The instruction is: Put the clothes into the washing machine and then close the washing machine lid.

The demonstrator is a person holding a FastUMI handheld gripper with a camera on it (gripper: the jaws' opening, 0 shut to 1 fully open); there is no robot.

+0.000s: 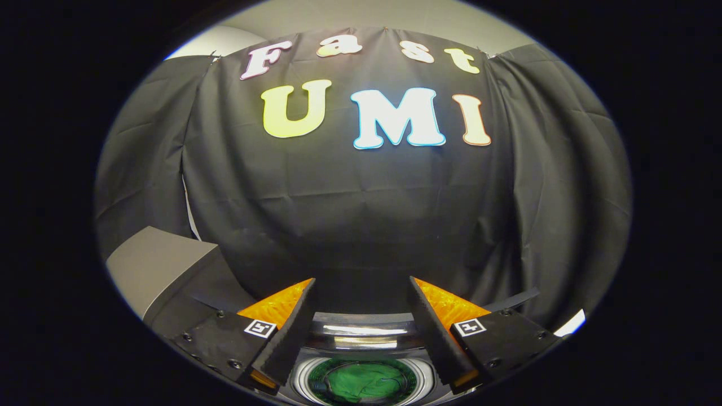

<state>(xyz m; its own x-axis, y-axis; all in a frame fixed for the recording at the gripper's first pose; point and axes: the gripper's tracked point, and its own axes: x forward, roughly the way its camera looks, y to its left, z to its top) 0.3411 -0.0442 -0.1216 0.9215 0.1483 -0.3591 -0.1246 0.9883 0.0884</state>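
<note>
- Your gripper [361, 316] rides low at the near end of the scene, its two fingers [287, 338] spread wide apart and holding nothing; a small square marker tag [260, 328] sits on each finger's base.
- Between the fingers and below them lies the small top-loading washing machine [361, 344], its round drum mouth open under you and ringed by a pale plastic collar [302, 376].
- Inside that drum rests the crumpled green cloth [364, 382], already in the machine and clear of both fingers.
- Just beyond the drum, the machine's glossy clear lid [364, 332] spans the gap between your fingertips; it catches bright streaks of light, and you cannot tell from here how steeply it is tilted, only that it is not down over the drum.
- Off to your left, beside the left finger, stands a plain grey box-shaped block [152, 265] with a flat sloping top.
- Farthest out, the creased black cloth wall [361, 214] of the booth hangs across everything behind the machine, with a strip of pale ceiling [338, 14] above it.
</note>
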